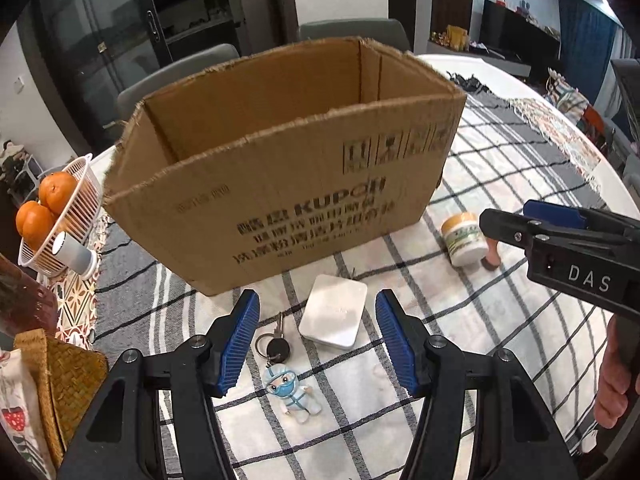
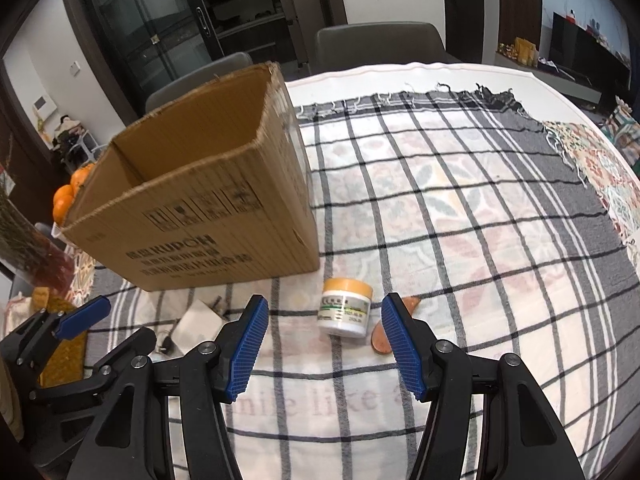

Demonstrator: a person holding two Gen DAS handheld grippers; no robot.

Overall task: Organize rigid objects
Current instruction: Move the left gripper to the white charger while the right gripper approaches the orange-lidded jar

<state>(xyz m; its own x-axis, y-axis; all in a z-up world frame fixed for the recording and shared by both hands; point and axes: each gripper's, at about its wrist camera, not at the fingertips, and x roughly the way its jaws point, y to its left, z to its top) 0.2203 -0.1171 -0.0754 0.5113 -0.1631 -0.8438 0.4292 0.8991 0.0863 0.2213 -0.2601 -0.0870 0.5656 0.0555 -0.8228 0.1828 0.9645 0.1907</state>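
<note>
An open cardboard box (image 1: 280, 184) stands on the checked cloth; it also shows in the right wrist view (image 2: 200, 216). In front of it lie a flat white case (image 1: 334, 312), a keyring with a small masked figure (image 1: 286, 380), a white jar with a yellow lid (image 1: 464, 240) and a brown wooden piece (image 1: 491, 258). My left gripper (image 1: 318, 344) is open above the white case. My right gripper (image 2: 324, 348) is open just before the jar (image 2: 346, 308), with the wooden piece (image 2: 384, 336) beside it. The white case (image 2: 198, 320) lies to its left.
A white basket (image 1: 86, 188) of oranges (image 1: 56, 192) and a grey cylinder (image 1: 76, 256) sit left of the box. A woven mat (image 1: 60, 376) lies at the near left. Chairs (image 2: 380, 44) stand behind the round table. The right gripper also shows in the left wrist view (image 1: 532, 224).
</note>
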